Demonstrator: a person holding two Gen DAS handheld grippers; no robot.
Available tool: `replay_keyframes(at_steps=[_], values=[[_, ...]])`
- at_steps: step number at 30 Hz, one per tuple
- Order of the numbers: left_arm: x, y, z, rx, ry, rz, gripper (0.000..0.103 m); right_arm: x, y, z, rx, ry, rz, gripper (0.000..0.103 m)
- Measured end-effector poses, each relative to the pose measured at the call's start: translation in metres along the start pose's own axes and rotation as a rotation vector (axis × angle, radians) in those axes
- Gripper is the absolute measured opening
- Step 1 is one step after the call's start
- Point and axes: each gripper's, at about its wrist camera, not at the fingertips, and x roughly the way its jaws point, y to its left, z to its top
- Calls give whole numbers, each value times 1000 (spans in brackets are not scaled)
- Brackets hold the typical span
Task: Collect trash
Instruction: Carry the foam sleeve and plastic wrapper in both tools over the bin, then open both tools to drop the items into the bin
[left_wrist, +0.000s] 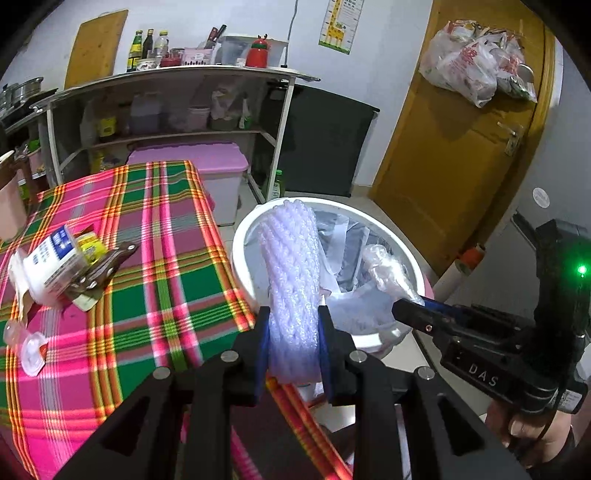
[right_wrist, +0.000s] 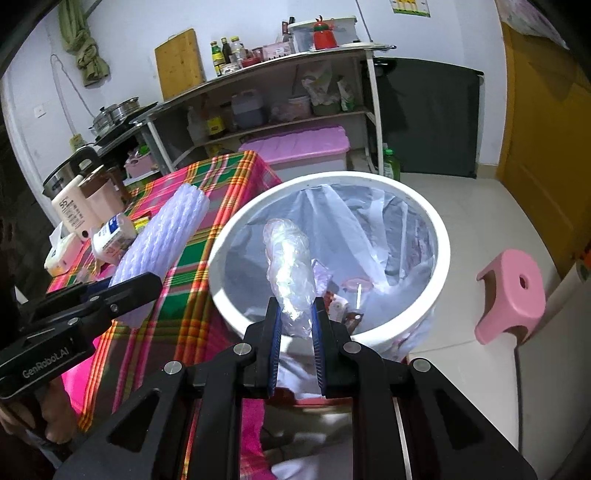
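Now both grippers near the white bin (right_wrist: 441, 254), landmark for everything here. Left gripper (left_wrist: 291, 332) with fingers (left_wrist: 263, 332) clamped on a long purple foam net (left_wrist: 291, 266), tip of the net over the bin's rim in the left wrist view; right gripper (right_wrist: 295, 325) with fingers (right_wrist: 275, 332) clamped on a crumpled clear plastic wrap (right_wrist: 290, 266), right above the bin's open mouth. Left of the bin, a checked bench (left_wrist: 147, 229) with a white and blue carton (left_wrist: 55, 258) and small scraps (left_wrist: 33, 350); right of the bin, a pink stool (right_wrist: 511, 295) on the floor.
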Motion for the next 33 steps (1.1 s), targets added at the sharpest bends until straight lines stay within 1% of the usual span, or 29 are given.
replay_keyframes(at_steps=[11, 20, 23, 24, 26, 28, 29, 31, 33], values=[[26, -9, 17, 24, 17, -18, 25, 13, -13, 10, 11, 10, -30, 17], [41, -9, 27, 14, 26, -22, 25, 23, -21, 16, 25, 28, -45, 17], [44, -8, 27, 1, 32, -18, 27, 27, -25, 17, 39, 39, -47, 18], [45, -9, 26, 0, 34, -18, 28, 28, -26, 17, 43, 44, -48, 19], [45, -9, 26, -2, 34, -20, 36, 29, -27, 16, 44, 47, -55, 21], [44, -8, 26, -3, 30, -22, 39, 29, -28, 16, 47, 45, -55, 24], [44, -8, 26, -3, 27, -21, 40, 29, -28, 16, 49, 43, -55, 25], [44, -8, 26, -5, 25, -20, 41, 28, -29, 16, 49, 39, -57, 32], [42, -7, 26, -10, 22, -20, 41, 26, -30, 16, 50, 36, -57, 33]])
